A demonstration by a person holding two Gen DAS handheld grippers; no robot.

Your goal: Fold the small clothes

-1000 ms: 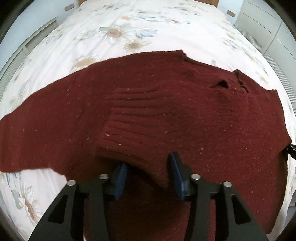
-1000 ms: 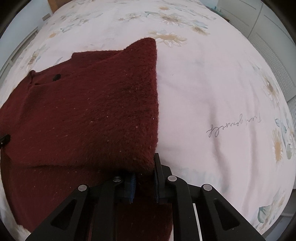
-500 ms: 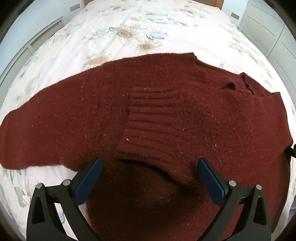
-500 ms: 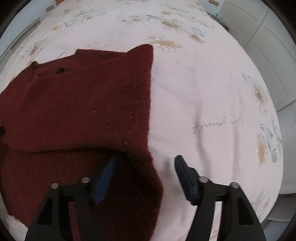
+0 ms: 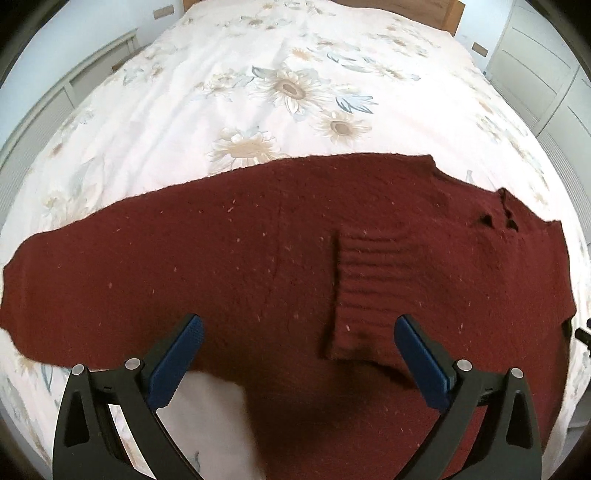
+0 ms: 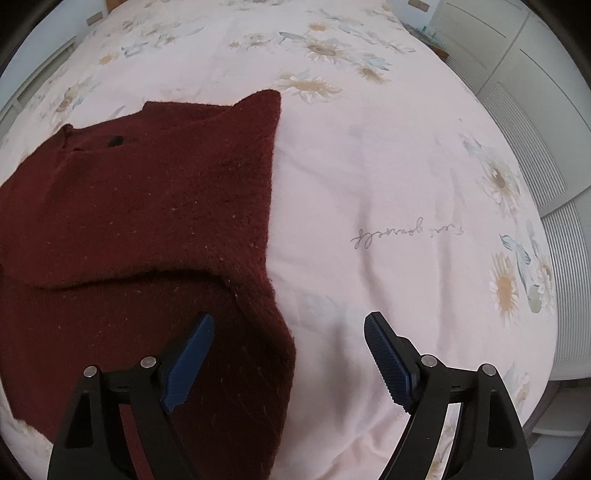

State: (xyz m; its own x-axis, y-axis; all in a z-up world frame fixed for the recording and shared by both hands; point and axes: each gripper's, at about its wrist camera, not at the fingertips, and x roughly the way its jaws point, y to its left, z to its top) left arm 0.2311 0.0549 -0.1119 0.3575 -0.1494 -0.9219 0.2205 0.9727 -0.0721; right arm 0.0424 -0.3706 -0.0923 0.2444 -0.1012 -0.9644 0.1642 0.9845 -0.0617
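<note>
A dark red knitted sweater (image 5: 240, 258) lies spread on the bed. One sleeve is folded across the body, and its ribbed cuff (image 5: 365, 295) lies on top near the right. The other sleeve stretches out flat to the left. My left gripper (image 5: 295, 332) is open and empty, hovering over the sweater's near edge. In the right wrist view the sweater (image 6: 147, 206) shows its folded right side with a straight edge. My right gripper (image 6: 288, 332) is open and empty above the sweater's near right corner.
The bed (image 5: 295, 55) has a white cover with a daisy print and a line of handwriting print (image 6: 406, 236). A wooden headboard (image 5: 456, 22) stands at the far end. White cupboards (image 6: 535, 92) line the right side and a low grey unit (image 5: 55, 99) the left.
Both grippers have opened and let go of the sweater, then pulled back and up. The folded sleeve and side now lie flat on the sweater's body.
</note>
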